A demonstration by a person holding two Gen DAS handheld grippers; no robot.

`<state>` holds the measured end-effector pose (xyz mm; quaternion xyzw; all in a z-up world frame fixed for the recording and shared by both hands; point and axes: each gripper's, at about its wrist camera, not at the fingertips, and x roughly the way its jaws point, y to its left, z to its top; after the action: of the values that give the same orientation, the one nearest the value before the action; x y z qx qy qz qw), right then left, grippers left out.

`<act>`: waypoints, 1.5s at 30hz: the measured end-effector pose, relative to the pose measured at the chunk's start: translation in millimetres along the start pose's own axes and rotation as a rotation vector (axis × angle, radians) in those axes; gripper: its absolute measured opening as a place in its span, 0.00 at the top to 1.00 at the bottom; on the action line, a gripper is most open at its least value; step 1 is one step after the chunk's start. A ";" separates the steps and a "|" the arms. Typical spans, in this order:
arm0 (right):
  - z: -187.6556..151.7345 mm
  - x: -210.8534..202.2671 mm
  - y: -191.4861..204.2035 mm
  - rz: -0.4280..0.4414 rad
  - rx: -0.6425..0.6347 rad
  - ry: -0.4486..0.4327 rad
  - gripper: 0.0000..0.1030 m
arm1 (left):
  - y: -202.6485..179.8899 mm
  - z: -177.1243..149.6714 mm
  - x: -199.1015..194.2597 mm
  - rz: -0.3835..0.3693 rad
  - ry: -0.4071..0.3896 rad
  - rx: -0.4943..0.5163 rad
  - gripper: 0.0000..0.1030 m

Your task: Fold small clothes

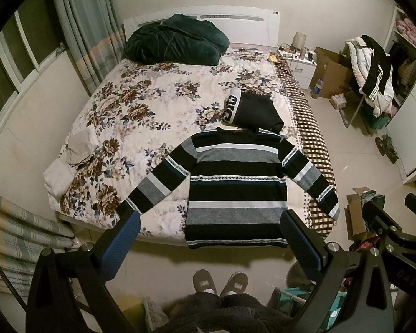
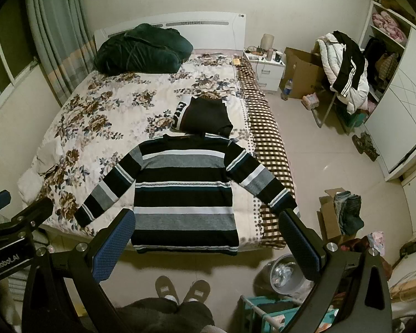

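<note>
Both tongs hang released and empty above the bed's foot, left gripper (image 1: 209,238) and right gripper (image 2: 206,238) side by side, aimed down and forward. Spread flat on the floral quilt (image 1: 141,102) lies the striped sweater (image 1: 235,188), sleeves splayed, hem at the mattress edge. Soft, light knit, likely limp; a cuff or shoulder seam looks the best grip.
</note>
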<state>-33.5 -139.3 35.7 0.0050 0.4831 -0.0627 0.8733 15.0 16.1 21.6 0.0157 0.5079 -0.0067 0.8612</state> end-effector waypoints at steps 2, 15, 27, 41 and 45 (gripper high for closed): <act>1.5 0.3 3.1 -0.002 -0.001 0.006 0.00 | 1.2 1.0 0.7 -0.003 0.002 0.001 0.00; 1.8 55.4 -15.5 -0.025 0.140 0.050 0.00 | 2.8 19.0 63.9 0.059 -0.083 0.078 0.00; -44.9 286.0 -167.6 -0.054 0.621 0.156 0.00 | -93.3 59.4 251.7 0.103 0.025 0.188 0.00; -186.4 611.4 -351.2 0.105 1.317 0.200 0.00 | -215.8 37.7 509.6 0.158 0.286 0.307 0.00; -225.8 673.8 -368.1 0.154 1.484 0.119 0.00 | -227.8 27.5 568.7 0.160 0.343 0.296 0.00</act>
<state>88.0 -559.4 -634.5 0.6302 0.3585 -0.3106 0.6147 308.0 -209.9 -467.4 0.1829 0.6376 -0.0103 0.7483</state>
